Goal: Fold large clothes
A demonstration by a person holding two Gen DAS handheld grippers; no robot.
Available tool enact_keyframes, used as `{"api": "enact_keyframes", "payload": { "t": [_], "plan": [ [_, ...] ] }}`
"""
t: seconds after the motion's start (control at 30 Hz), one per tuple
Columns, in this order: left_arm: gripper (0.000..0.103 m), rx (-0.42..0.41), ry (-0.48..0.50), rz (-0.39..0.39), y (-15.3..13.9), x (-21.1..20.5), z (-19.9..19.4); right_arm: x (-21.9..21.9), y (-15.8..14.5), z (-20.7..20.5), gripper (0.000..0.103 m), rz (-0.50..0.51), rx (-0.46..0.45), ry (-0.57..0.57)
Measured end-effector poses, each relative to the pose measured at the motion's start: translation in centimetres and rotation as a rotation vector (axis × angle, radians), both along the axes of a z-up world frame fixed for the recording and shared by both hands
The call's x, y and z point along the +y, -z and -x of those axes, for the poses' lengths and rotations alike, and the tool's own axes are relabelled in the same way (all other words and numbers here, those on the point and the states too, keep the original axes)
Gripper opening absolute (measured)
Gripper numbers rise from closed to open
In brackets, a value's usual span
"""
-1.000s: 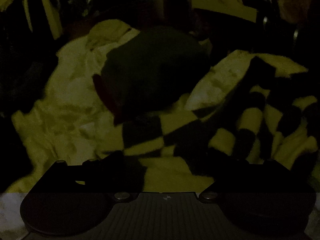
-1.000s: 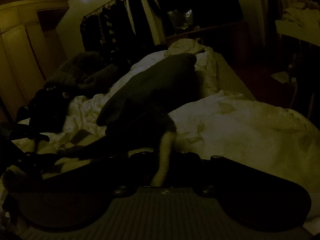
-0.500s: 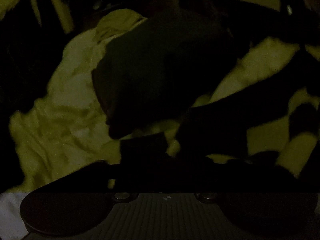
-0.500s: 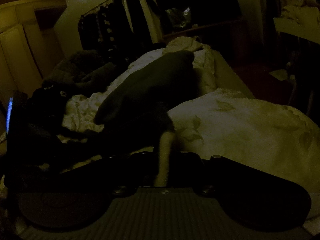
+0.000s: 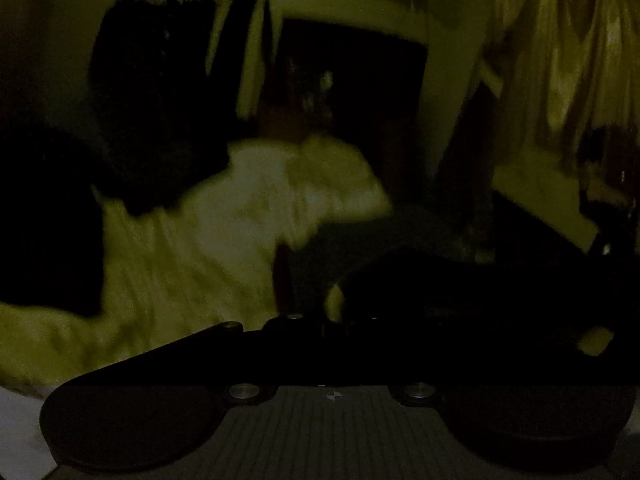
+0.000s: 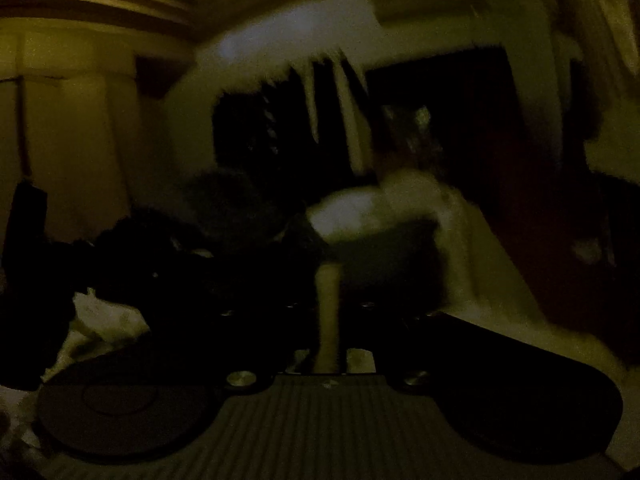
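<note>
The room is dark and both views are blurred. My left gripper point(image 5: 324, 320) has its jaws closing, and dark cloth of the black-and-pale checked garment point(image 5: 440, 284) sits between them, stretching off to the right in a taut band. My right gripper point(image 6: 330, 308) is shut on a pale strip of the same garment point(image 6: 328, 320) that runs up between its fingers. Beyond it a dark part of the garment point(image 6: 384, 256) hangs over the white bedding point(image 6: 400, 204). The rumpled white bedding point(image 5: 240, 220) also fills the middle of the left wrist view.
Dark clothes hang on a rail point(image 6: 280, 128) at the far wall. A pale wardrobe point(image 6: 72, 128) stands at the left, with a dark pile point(image 6: 160, 240) below it. A curtain point(image 5: 560, 60) and a pale tabletop point(image 5: 540, 192) are at the right.
My left gripper went from wide open over the checked cloth to closed on it, then rose and rolled. The right gripper rose with its pale strip. Both views now show more of the far wall.
</note>
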State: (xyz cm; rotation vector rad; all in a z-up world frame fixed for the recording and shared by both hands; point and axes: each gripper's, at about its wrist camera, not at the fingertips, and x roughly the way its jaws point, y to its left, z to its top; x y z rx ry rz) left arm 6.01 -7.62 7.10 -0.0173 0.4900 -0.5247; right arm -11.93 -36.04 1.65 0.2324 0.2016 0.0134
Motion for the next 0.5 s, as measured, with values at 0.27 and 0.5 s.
{"api": "enact_keyframes", "payload": {
  "t": [0.27, 0.5],
  "plan": [
    [0.065, -0.362, -0.087, 0.169, -11.5, 3.9, 7.6, 3.5, -11.5, 3.8, 0.006, 0.146, -0.381, -0.109],
    [0.065, -0.612, -0.135, 0.247, -18.7, 5.2, 12.0, 5.1, -21.5, 6.7, 0.006, 0.215, -0.64, -0.12]
  ]
}}
